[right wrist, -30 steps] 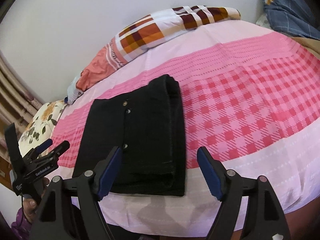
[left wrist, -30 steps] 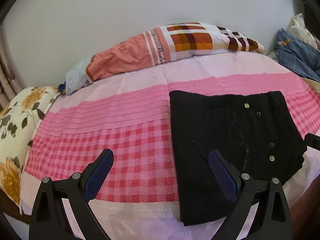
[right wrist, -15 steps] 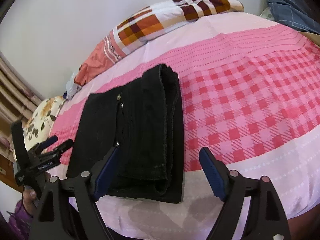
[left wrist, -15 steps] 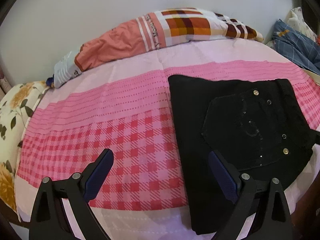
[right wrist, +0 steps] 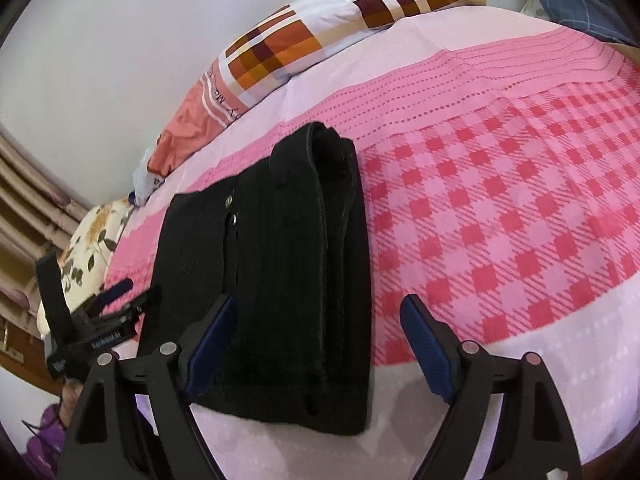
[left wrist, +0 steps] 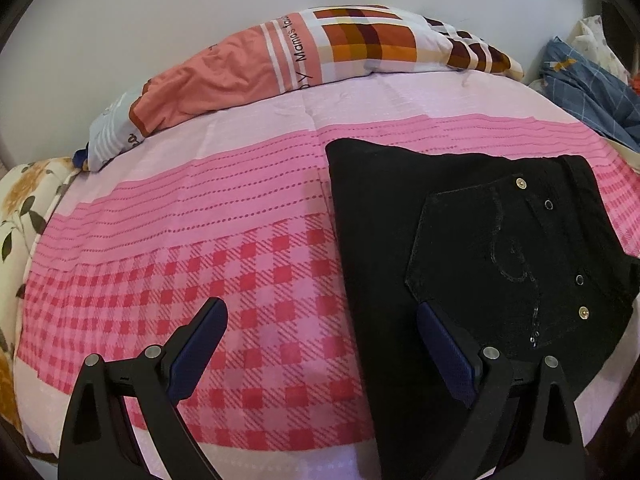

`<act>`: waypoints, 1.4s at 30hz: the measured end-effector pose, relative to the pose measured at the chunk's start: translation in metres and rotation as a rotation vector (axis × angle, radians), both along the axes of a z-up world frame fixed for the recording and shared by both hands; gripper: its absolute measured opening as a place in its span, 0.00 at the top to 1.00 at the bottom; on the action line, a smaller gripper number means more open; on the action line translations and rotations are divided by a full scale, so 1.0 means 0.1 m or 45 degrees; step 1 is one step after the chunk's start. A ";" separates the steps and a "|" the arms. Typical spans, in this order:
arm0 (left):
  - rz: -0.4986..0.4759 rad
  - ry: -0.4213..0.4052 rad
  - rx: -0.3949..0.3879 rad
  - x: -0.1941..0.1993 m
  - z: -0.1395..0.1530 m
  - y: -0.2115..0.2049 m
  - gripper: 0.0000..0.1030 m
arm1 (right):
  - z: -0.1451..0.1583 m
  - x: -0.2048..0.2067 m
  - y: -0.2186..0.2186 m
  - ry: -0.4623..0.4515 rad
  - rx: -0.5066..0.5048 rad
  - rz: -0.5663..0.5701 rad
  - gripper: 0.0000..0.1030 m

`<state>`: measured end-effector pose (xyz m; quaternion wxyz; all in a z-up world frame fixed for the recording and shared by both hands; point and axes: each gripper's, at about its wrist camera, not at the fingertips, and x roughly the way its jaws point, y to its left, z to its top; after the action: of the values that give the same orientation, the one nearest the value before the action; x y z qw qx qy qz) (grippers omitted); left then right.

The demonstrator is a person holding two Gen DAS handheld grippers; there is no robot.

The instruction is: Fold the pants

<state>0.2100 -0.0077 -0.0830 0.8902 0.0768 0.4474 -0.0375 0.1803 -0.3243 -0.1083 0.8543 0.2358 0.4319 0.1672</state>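
Observation:
Black pants [left wrist: 460, 240] lie folded into a thick rectangle on the pink checked bedsheet [left wrist: 248, 264], back pocket and metal studs facing up. My left gripper [left wrist: 320, 308] is open above the sheet at the pants' left edge, its right finger [left wrist: 444, 352] over the black cloth. In the right wrist view the pants [right wrist: 280, 280] show their stacked folded edge. My right gripper [right wrist: 318, 300] hovers open over their near right part, nothing pinched. The left gripper [right wrist: 140, 288] shows at the far left, held by a hand.
A checked orange and brown pillow [left wrist: 320, 52] lies along the white wall at the back. A floral pillow [left wrist: 24, 208] sits at the left edge and blue cloth [left wrist: 588, 84] at the back right. The bed's front edge [right wrist: 520, 420] runs under the grippers.
Both grippers have come down and closer to the pants, which now look larger in both views. Neither has taken hold of anything.

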 end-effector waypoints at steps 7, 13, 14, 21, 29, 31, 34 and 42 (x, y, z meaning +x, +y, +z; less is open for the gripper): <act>0.015 0.023 -0.100 0.07 -0.04 0.09 0.07 | -0.01 0.16 0.17 0.007 -0.088 0.061 0.22; -0.013 0.076 -0.101 0.16 -0.07 0.09 0.07 | -0.01 0.22 0.28 -0.002 -0.106 0.127 0.19; -0.017 0.081 -0.115 0.17 -0.08 0.10 0.07 | -0.01 0.22 0.31 -0.006 -0.132 0.144 0.19; -0.080 0.114 -0.189 0.18 -0.14 0.05 0.07 | -0.02 0.24 0.24 -0.011 -0.072 0.219 0.20; -0.189 0.225 -0.351 0.21 -0.15 -0.03 0.45 | -0.04 0.35 0.10 0.015 0.003 0.228 0.36; -0.200 0.232 -0.369 0.21 -0.13 -0.01 0.48 | -0.05 0.35 0.09 0.014 -0.018 0.233 0.43; -0.210 0.233 -0.411 0.20 -0.11 0.05 0.52 | -0.06 0.34 0.04 0.018 -0.004 0.248 0.51; -0.202 0.271 -0.547 0.24 -0.17 0.21 0.44 | -0.10 0.39 -0.08 0.039 0.034 0.287 0.52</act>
<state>0.2337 0.0129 -0.0999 0.8283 -0.0836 0.5128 -0.2095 0.2191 -0.3323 -0.1184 0.8203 0.1996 0.4664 0.2641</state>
